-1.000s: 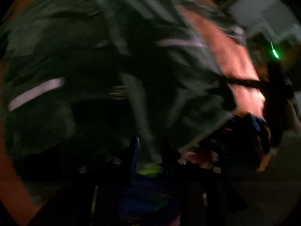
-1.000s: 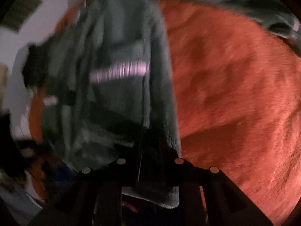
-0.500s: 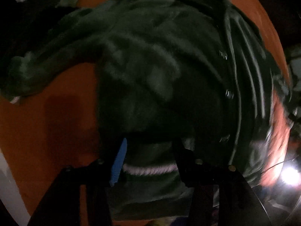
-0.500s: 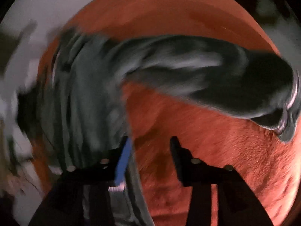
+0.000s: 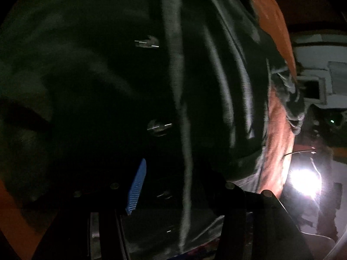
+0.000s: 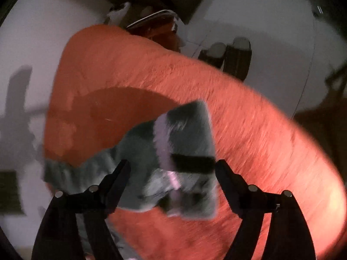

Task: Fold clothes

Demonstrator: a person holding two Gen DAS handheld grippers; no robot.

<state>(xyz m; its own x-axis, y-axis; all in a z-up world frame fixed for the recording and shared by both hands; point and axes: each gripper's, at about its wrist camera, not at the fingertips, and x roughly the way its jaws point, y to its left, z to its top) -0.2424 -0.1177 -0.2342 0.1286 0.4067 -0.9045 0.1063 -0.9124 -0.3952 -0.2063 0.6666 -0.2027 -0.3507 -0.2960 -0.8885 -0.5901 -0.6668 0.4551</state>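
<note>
Let go of the dark green jacket [image 5: 97,75], now spread over the orange blanket [image 6: 249,130]. Right gripper [image 6: 173,169] just widened, nothing pinched; left gripper [image 5: 173,173] gapped too, hovering above the buttons [image 5: 159,127].

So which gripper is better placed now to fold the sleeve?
Probably the right gripper: its jaws, just opened wide, frame the sleeve cuff on the orange blanket. The left gripper faces the jacket's buttons.

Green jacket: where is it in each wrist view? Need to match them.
Left wrist: jacket fills most of the frame, its snap placket running top to bottom.
Right wrist: only a cuffed sleeve end shows, lower centre, between the open jaws.
Shared landmark: orange blanket under it.
</note>
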